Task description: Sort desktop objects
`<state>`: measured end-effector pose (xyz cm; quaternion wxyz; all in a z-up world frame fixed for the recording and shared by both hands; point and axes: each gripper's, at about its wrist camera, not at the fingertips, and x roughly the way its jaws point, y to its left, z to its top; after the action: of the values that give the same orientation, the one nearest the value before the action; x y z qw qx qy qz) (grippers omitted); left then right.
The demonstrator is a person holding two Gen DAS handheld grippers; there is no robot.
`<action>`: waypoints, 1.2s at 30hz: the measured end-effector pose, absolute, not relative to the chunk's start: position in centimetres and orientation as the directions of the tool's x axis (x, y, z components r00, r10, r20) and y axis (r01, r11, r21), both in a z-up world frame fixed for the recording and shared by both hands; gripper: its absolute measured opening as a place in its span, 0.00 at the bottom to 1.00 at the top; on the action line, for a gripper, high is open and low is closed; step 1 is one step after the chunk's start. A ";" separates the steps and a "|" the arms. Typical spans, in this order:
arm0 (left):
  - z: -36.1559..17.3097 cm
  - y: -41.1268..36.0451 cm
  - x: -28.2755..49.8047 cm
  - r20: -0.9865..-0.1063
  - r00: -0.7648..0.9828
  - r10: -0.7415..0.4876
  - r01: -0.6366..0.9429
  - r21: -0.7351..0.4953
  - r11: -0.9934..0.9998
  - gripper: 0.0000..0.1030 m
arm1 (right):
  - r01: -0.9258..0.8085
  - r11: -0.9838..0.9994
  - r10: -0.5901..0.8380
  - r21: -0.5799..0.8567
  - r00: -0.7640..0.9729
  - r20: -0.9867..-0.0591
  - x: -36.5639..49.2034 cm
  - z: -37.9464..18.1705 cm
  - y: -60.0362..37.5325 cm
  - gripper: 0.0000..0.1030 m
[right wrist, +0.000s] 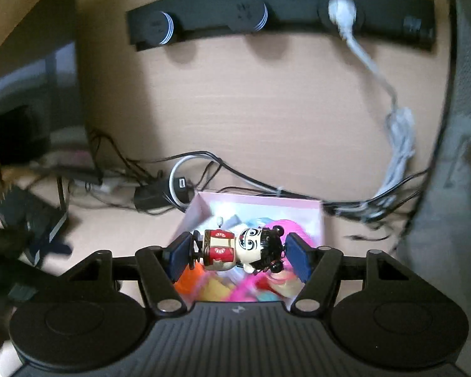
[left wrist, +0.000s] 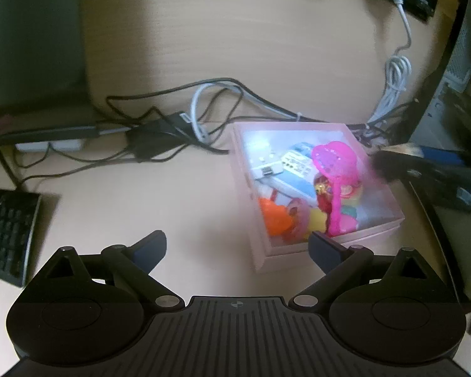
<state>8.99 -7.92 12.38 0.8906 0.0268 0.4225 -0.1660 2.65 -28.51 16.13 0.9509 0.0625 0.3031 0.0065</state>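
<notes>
We see the left tongs wide open and empty above the counter, near the pink box. The right tongs have the doll lying sideways between their pads over the box; whether they still press it we cannot tell.

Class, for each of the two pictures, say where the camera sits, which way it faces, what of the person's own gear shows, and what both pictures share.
Left wrist: on the left hand-held gripper, facing down over the desk at the pink box; its empty fingers show, spread wide.
Right wrist: on the right hand-held gripper, facing the wall and box; a doll lies between its fingers, over the box.
Shared: the pink box, the cable tangle, the wall power strip.
</notes>
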 end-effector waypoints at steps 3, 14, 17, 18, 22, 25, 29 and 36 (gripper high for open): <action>12.2 -6.2 8.6 -0.765 0.591 -0.257 0.293 -0.093 0.952 0.98 | 0.082 0.982 0.040 0.169 0.787 -0.616 5.0 14.5 -29.0 0.79; 6.9 -1.6 5.4 -0.840 0.479 -0.257 0.219 -0.169 0.961 0.98 | 0.089 0.985 0.056 0.150 0.653 -0.755 7.5 8.9 -27.9 0.38; 6.9 -1.4 5.2 -0.835 0.482 -0.265 0.227 -0.173 0.958 0.98 | 0.072 0.987 0.058 0.142 0.667 -0.742 8.6 8.7 -27.0 0.37; 7.1 -1.3 5.2 -0.831 0.488 -0.269 0.233 -0.173 0.957 0.98 | 0.065 0.987 0.064 0.144 0.673 -0.737 8.9 8.8 -26.9 0.37; 6.9 -1.3 4.6 -0.816 0.522 -0.247 0.259 -0.124 0.958 0.99 | 0.068 0.995 0.001 0.067 0.692 -0.722 9.0 8.9 -26.4 0.38; 6.1 -1.6 4.0 -0.807 0.547 -0.223 0.285 -0.071 0.956 0.99 | 0.114 0.992 -0.032 0.062 0.681 -0.731 7.6 9.5 -27.0 0.40; 4.5 -1.7 3.3 -0.795 0.553 -0.248 0.299 -0.089 0.950 1.00 | 0.160 0.985 -0.071 0.067 0.723 -0.687 2.9 11.3 -28.1 0.61; 2.2 -2.0 2.8 -0.714 0.639 -0.285 0.290 -0.120 0.950 1.00 | 0.223 0.975 -0.170 0.006 0.761 -0.627 -3.7 11.9 -29.5 0.78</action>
<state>2.77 -2.02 2.19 0.9054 0.0030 0.3938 -0.1587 -3.69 -29.47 11.92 0.9374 0.0402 0.3297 -0.1047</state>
